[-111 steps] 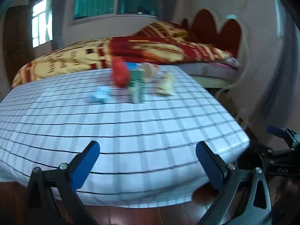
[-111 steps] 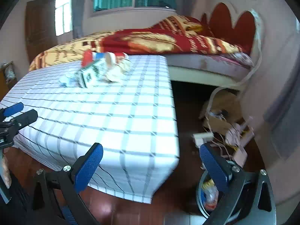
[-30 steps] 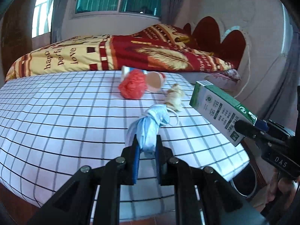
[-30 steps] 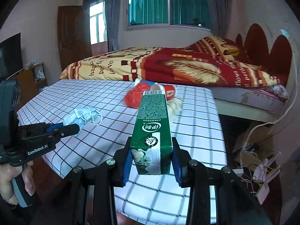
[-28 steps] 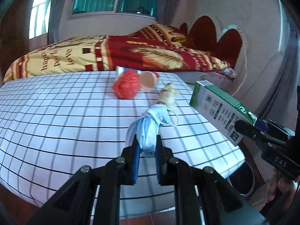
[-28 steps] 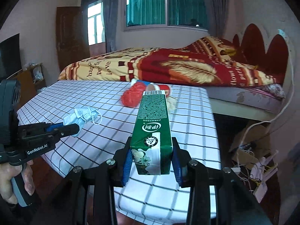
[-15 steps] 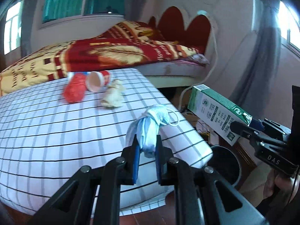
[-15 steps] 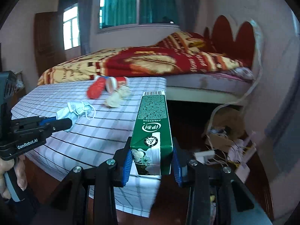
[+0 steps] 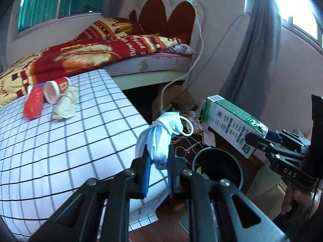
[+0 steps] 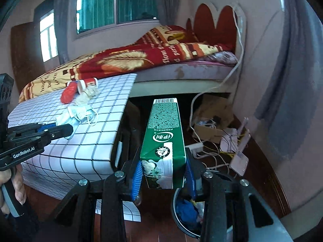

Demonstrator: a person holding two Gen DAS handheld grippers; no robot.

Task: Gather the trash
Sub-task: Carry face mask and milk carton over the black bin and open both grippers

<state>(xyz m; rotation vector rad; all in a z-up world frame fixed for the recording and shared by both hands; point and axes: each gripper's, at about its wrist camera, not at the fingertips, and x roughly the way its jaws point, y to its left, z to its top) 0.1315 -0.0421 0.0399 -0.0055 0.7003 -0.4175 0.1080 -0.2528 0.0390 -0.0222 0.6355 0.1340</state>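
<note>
The left gripper (image 9: 157,173) pinches a crumpled blue face mask (image 9: 161,137) between its jaws, which press nearly together on the bunched cloth; an ear loop dangles free beside it. The right gripper (image 10: 162,174) clamps the base of a green and white milk carton (image 10: 164,139), which juts forward past its jaws. Both are carried above the floor, beside the corner of the checked surface (image 9: 66,141) and near a round black trash bin (image 9: 218,167) that already holds scraps. The mask looks soft, light and limp, likely to cling or snag by its loop, so a grip on the bunched middle suits it. The carton looks light and fairly stiff but crushable, best held across its flat sides. A red paper cup (image 9: 56,88), a red wad (image 9: 33,105) and a crumpled tissue (image 9: 65,105) lie on the surface. Loose cables (image 10: 214,151) and cardboard clutter the floor by the bed (image 9: 121,50), close behind the bin.
</note>
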